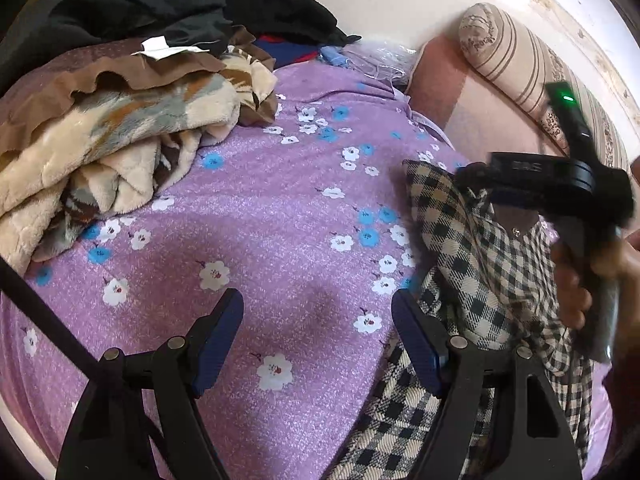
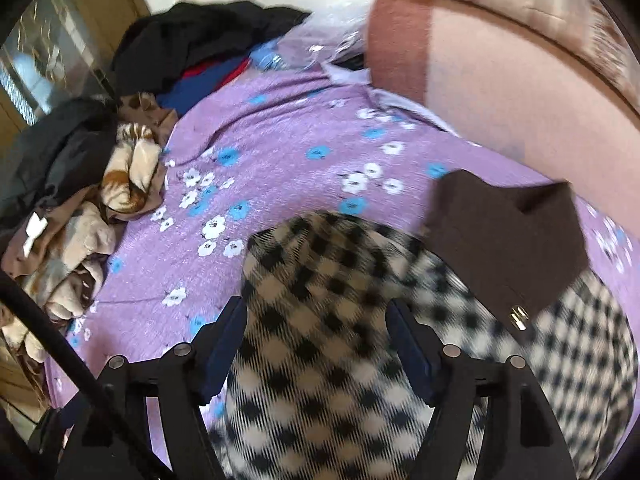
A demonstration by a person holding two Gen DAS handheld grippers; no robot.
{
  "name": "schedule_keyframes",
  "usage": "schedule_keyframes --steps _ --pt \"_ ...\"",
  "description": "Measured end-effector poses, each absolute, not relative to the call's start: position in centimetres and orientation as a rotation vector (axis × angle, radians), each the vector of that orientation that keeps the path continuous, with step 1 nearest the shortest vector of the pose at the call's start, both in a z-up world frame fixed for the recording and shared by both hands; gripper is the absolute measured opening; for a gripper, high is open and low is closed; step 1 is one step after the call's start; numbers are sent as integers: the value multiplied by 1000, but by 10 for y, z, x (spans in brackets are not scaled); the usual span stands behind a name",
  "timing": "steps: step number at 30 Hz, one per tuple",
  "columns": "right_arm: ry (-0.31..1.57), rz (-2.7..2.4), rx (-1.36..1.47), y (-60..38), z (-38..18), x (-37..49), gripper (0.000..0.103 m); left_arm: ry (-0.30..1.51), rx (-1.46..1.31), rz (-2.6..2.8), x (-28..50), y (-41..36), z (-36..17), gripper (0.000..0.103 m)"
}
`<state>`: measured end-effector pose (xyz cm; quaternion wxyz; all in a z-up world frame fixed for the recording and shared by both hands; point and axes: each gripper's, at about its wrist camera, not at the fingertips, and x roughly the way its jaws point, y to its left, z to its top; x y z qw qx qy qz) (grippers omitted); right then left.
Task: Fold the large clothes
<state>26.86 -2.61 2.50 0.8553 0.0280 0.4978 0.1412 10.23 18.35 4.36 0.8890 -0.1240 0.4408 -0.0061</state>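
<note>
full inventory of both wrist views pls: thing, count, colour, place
Checked woven garment: 1, black and cream with a dark brown collar, near right of bed, under right gripper.
Floral bedsheet: 1, purple with white and blue flowers, covering bed.
Fleece blanket: 1, cream, brown and grey, bunched at left.
Dark clothes pile: several, black, plus blue and red pieces, far left.
Striped bolster: 1, beige with brown stripes, far right by wall.
Pink cushion: 1, below bolster.
Clear plastic wrap: 1, far edge.
Left gripper: open, above sheet.
Right gripper: open, over garment.
</note>
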Motion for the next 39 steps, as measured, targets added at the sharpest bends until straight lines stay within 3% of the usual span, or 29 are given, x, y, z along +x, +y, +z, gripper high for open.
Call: schedule_keyframes --steps 3,5,6,7,13,21,23,25,26,33,36,37,38,39 --pt "1099 344 -33 -7 17 277 75 924 -269 -12 108 187 42 75" --pt "1111 398 -78 3 14 272 52 934 -287 -12 110 190 40 75" --pt "1126 425 -92 8 12 271 13 940 -295 -12 111 191 39 75" --pt "1152 449 -96 11 11 271 6 945 -305 -13 111 193 38 75" --pt "1117 389 -166 23 20 296 0 952 -294 -3 111 191 35 75" --pt "1019 261 -76 20 31 317 2 956 -265 30 112 193 35 75" --pt "989 339 18 10 44 288 13 955 -281 47 113 199 35 75" --pt "968 410 46 2 51 247 58 960 -300 52 113 206 35 75" --pt "970 440 29 -1 50 222 63 964 -311 51 113 208 35 75" --pt "954 460 -347 8 12 113 65 967 -280 59 112 203 33 75" --pt "908 405 -531 23 -17 104 62 968 -262 34 112 195 32 75" --pt "910 384 -560 23 -25 108 29 966 -254 26 112 192 33 75" --pt "930 354 -560 20 -29 114 10 962 -246 17 112 189 34 75" --pt "960 337 -508 12 -29 122 7 954 -242 2 111 186 36 75"
